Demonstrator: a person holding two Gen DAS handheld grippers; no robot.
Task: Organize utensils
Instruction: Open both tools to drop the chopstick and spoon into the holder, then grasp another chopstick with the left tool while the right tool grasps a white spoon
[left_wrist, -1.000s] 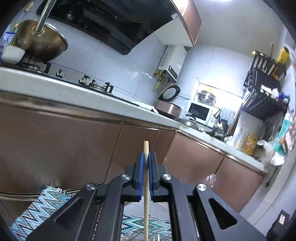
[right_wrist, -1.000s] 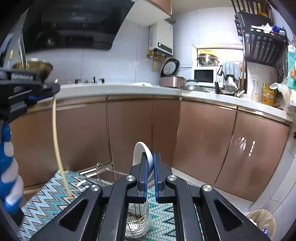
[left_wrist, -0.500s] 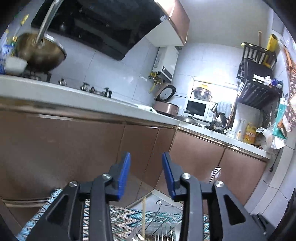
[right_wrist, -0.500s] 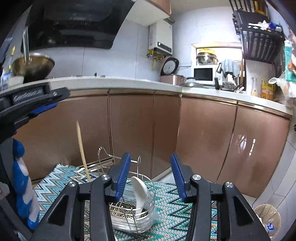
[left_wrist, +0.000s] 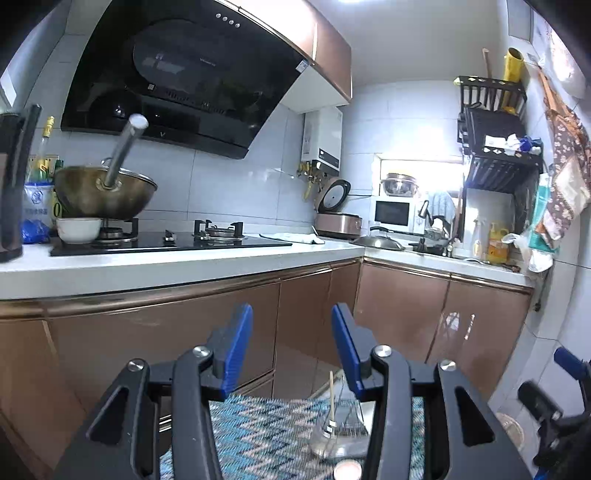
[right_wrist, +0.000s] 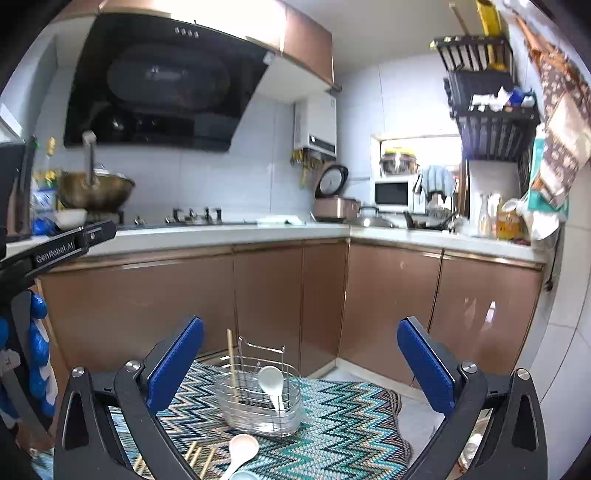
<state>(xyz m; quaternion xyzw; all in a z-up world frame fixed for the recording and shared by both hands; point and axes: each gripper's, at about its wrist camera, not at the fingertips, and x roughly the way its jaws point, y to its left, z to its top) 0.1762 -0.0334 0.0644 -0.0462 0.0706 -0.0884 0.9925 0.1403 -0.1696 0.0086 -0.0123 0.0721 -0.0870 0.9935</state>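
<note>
Between the widening, empty fingers of the right gripper (right_wrist: 300, 360), a wire utensil caddy (right_wrist: 260, 400) on a zigzag mat (right_wrist: 343, 432) holds a chopstick (right_wrist: 232, 360) and white spoon (right_wrist: 272, 384); the left gripper (left_wrist: 291, 341) also spreads, empty.

Brass-coloured wok (left_wrist: 105, 192) sat on the hob's left burner, white bowl (left_wrist: 78, 229) just beside it at the worktop's left end. Black range hood (left_wrist: 184, 74) hung above. Rice cooker (right_wrist: 334, 205) and microwave (right_wrist: 393, 194) stood near the worktop's corner.
</note>
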